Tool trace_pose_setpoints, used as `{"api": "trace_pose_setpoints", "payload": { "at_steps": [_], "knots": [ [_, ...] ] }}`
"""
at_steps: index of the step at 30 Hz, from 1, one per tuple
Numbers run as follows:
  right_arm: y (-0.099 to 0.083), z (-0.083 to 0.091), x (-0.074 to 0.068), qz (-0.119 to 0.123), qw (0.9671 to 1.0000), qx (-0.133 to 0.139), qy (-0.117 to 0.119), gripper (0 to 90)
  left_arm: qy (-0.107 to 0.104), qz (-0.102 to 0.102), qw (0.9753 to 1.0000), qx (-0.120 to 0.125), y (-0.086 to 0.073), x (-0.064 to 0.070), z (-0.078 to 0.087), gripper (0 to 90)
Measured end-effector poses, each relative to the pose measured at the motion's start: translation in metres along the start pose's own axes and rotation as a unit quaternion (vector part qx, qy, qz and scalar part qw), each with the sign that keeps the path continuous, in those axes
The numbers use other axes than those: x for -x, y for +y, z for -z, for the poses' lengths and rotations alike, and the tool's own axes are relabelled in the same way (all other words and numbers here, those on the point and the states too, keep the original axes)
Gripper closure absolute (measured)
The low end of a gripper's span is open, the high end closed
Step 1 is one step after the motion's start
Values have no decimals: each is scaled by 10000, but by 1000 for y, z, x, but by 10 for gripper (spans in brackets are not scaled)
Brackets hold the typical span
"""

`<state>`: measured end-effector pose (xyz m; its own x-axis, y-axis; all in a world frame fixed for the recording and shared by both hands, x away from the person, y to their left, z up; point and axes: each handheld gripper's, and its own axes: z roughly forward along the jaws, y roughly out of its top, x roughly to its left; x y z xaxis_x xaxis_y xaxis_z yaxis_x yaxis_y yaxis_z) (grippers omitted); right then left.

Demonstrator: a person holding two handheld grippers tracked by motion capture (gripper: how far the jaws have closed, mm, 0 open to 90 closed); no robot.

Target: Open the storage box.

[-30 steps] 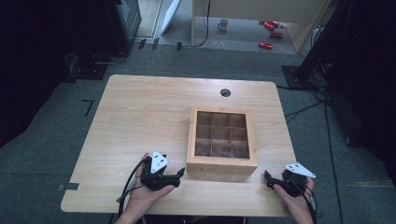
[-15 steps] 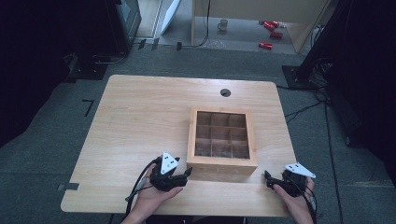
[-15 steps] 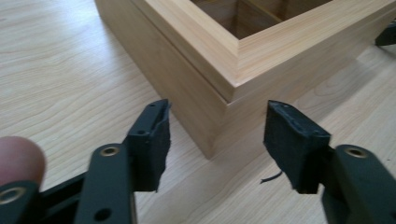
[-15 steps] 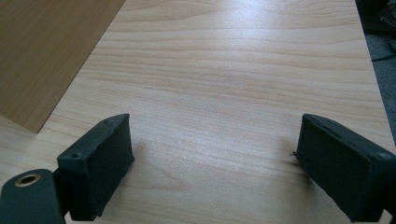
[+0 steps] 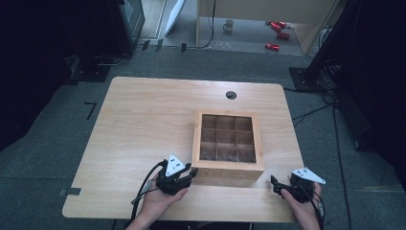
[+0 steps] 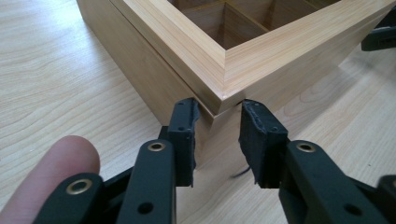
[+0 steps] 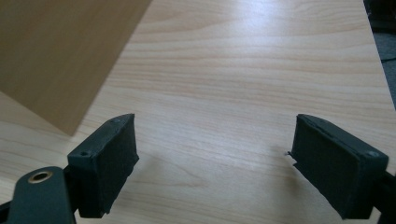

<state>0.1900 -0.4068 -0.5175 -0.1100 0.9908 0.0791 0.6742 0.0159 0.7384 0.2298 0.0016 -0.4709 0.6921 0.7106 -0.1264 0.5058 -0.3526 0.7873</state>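
A square wooden box [image 5: 228, 175] with nine open compartments stands on the right half of the light wooden table [image 5: 143, 120]. My left gripper [image 5: 190, 173] sits at the box's near-left corner. In the left gripper view its jaws [image 6: 217, 135] stand a narrow gap apart, astride that corner of the box [image 6: 280, 51], just under the top frame's edge. My right gripper [image 5: 274, 184] rests near the table's front edge, right of the box. Its jaws [image 7: 212, 163] are wide apart over bare wood, with the box's side [image 7: 60, 56] at upper left.
A round cable hole [image 5: 231, 95] lies behind the box near the far edge. A fingertip [image 6: 56, 177] shows beside the left jaw. On the floor beyond are red cans [image 5: 276, 33], a mug [image 5: 229, 25], cables and dark stands at both sides.
My left gripper has moved right along the front edge and come up to the box's near-left corner. The right gripper and the box have stayed put.
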Motion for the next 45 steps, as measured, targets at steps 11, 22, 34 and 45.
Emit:
{"api": "trace_pose_setpoints", "payload": {
  "at_steps": [11,22,34,45],
  "knots": [
    [7,12,-19,99,9992,242,289,147,-55,-116,9999,-28,4,-2,1,677],
    [14,19,-37,233,9979,451,414,152,-48,-119,9999,6,7,-4,2,679],
    [18,25,-51,310,9957,649,590,154,-28,-180,9998,19,10,-2,3,681],
    [25,26,-60,263,9937,864,668,222,-62,-202,9998,27,12,-3,3,679]
  ]
}}
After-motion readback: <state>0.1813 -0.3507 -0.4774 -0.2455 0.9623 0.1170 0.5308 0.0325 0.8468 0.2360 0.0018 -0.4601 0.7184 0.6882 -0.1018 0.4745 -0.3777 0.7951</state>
